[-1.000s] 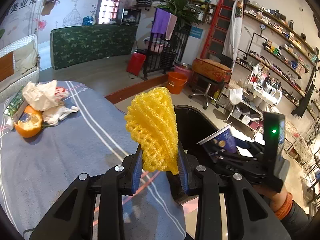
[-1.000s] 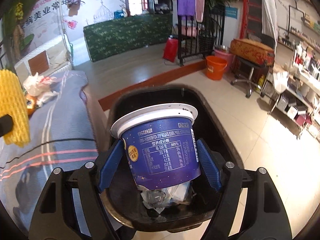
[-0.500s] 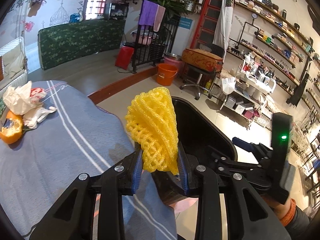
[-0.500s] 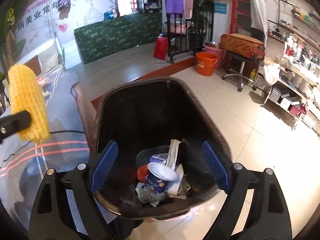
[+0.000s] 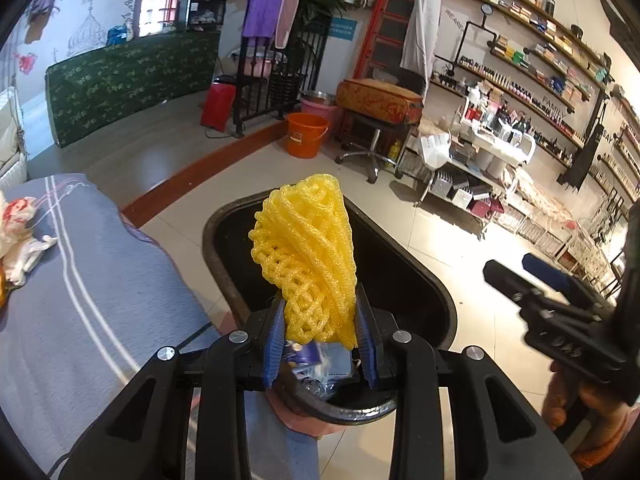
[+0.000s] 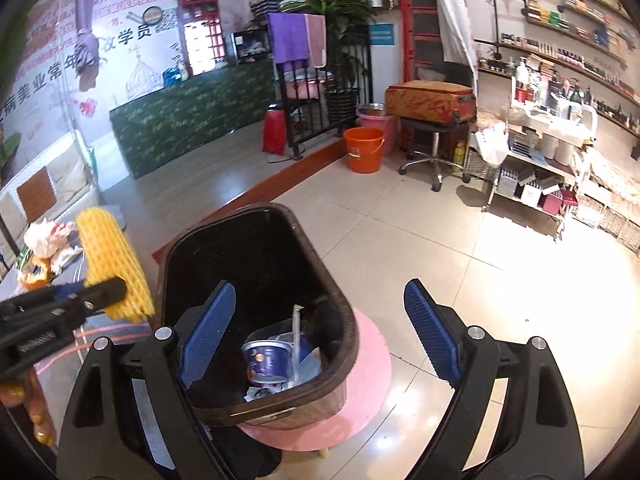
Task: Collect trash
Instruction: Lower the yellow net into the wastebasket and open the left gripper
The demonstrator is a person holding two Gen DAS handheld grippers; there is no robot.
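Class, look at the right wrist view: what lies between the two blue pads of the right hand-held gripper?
The near end of the black trash bin, with the blue cup and other trash lying inside. The right hand-held gripper holds nothing.

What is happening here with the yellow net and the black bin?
A person with a gripper in each hand is collecting trash into a black trash bin on the floor. The left gripper is shut on a yellow foam fruit net, held over the bin's near end and not yet dropped. The right gripper is open and empty, its jaws having just widened; a blue paper cup lies inside the bin. More trash, including crumpled white plastic, waits on the grey cloth.
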